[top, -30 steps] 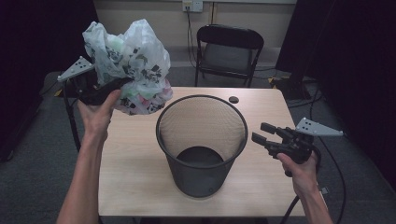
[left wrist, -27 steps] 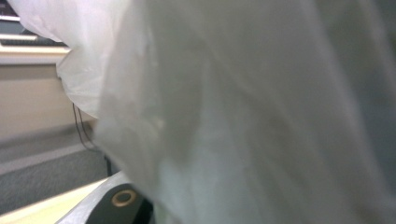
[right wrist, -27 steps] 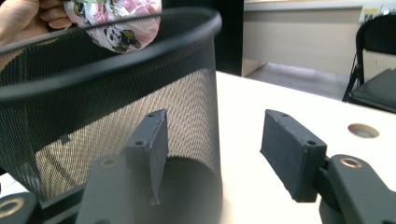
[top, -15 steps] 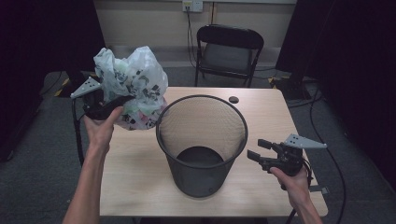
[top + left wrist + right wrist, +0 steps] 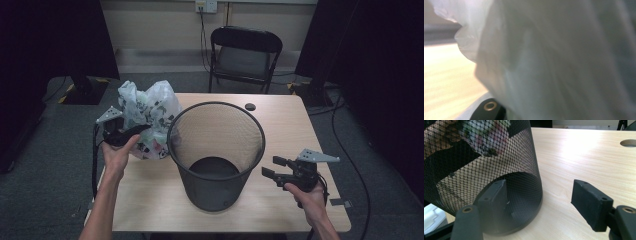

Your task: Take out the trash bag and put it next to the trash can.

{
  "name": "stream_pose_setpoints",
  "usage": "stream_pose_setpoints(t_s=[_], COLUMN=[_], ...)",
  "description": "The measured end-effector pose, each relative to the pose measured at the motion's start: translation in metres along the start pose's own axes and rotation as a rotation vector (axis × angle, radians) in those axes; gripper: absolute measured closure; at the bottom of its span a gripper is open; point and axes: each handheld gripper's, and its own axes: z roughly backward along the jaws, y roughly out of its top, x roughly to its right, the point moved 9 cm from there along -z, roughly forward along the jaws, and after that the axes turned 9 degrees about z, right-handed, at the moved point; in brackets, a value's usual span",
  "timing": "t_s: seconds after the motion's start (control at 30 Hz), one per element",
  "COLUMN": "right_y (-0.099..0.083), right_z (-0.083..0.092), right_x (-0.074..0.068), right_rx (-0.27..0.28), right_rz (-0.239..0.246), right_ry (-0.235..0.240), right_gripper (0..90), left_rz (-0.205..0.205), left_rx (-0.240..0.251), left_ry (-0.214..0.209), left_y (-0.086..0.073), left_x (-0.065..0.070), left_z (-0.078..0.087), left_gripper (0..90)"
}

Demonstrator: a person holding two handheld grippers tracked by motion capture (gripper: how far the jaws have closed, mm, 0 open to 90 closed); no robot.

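Observation:
A white plastic bag (image 5: 150, 120) with a dark printed pattern, stuffed full, rests at the table's left edge against the black mesh bin (image 5: 216, 150). My left gripper (image 5: 131, 132) is shut on the bag's near left side. In the left gripper view the bag's film (image 5: 554, 62) presses close to the camera. The bin stands upright in the middle of the wooden table (image 5: 280, 125), and its inside looks empty. My right gripper (image 5: 270, 167) hovers open just right of the bin's base. In the right gripper view its jaws (image 5: 539, 200) stand wide apart, with the bin's mesh wall (image 5: 486, 170) in front of the left one.
A black folding chair (image 5: 245, 52) stands behind the table. A round cable hole (image 5: 250, 106) sits near the table's far edge. Cables run over the grey floor at the right. Dark curtains close in both sides.
My left gripper has brought the bag down from above the table's left corner to beside the bin. My right gripper has dropped lower and nearer the bin's base.

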Motion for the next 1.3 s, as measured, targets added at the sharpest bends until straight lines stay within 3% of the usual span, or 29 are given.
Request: stream_pose_setpoints(t_s=[0.03,0.07,0.2,0.4,0.5,0.53,0.57,0.7,0.73,0.83,0.87,0.97,1.0,1.07,1.1,1.13,1.17,1.3], right_y=[0.0,-0.002,-0.007,-0.009,-0.009,-0.009,-0.009,-0.009,-0.009,-0.01,-0.011,-0.011,-0.012,-0.012,-0.012,-0.011,-0.011,-0.01], right_z=[0.0,-0.002,-0.006,-0.008,-0.009,-0.009,-0.01,-0.011,-0.011,-0.012,-0.012,-0.012,-0.013,-0.012,-0.012,-0.011,-0.011,-0.011], right_x=[0.0,0.001,0.002,0.001,0.0,-0.001,-0.001,0.001,0.001,0.002,0.002,0.002,0.002,0.001,0.001,0.001,0.001,0.0], right_rx=[0.0,-0.007,-0.02,-0.02,-0.024,-0.025,-0.026,-0.027,-0.026,-0.029,-0.031,-0.032,-0.031,-0.031,-0.031,-0.03,-0.028,-0.027], right_rz=[0.0,-0.003,-0.011,-0.023,-0.02,-0.02,-0.022,-0.025,-0.027,-0.029,-0.03,-0.029,-0.03,-0.031,-0.031,-0.027,-0.028,-0.026], right_ry=[0.0,0.002,0.005,0.017,0.018,0.019,0.018,0.017,0.018,0.019,0.019,0.02,0.021,0.023,0.023,0.024,0.024,0.028], right_gripper=[28.3,28.3,28.3,28.0,27.9,27.9,27.9,27.9,27.9,27.9,27.9,27.9,27.9,27.8,27.8,27.8,27.8,27.7], left_rz=[0.0,0.023,-0.002,-0.031,-0.032,-0.035,-0.026,0.01,0.017,0.038,0.03,0.071,0.09,0.092,0.093,0.099,0.115,0.132], left_rx=[0.0,-0.016,-0.062,-0.081,-0.096,-0.106,-0.104,-0.087,-0.07,-0.049,-0.024,-0.035,-0.042,-0.05,-0.06,-0.061,-0.06,-0.056], left_ry=[0.0,-0.001,0.014,0.009,0.009,0.036,0.036,0.027,0.033,0.031,0.032,0.018,0.011,0.027,0.034,0.035,0.047,0.049], left_y=[0.0,-0.012,-0.037,-0.054,-0.062,-0.068,-0.07,-0.068,-0.061,-0.049,-0.036,-0.027,-0.027,-0.028,-0.029,-0.03,-0.031,-0.029], left_x=[0.0,-0.005,-0.008,-0.003,-0.003,-0.008,-0.01,-0.014,-0.016,-0.016,-0.014,-0.012,-0.012,-0.014,-0.015,-0.016,-0.018,-0.021], left_z=[0.0,-0.007,-0.017,-0.007,-0.007,-0.011,-0.014,-0.028,-0.038,-0.045,-0.05,-0.053,-0.053,-0.051,-0.049,-0.046,-0.039,-0.023], left_gripper=[87.2,87.2,87.1,87.0,86.8,86.8,86.9,86.9,86.8,85.8,84.6,72.2,64.4,46.0,46.0,33.3,27.4,21.5])
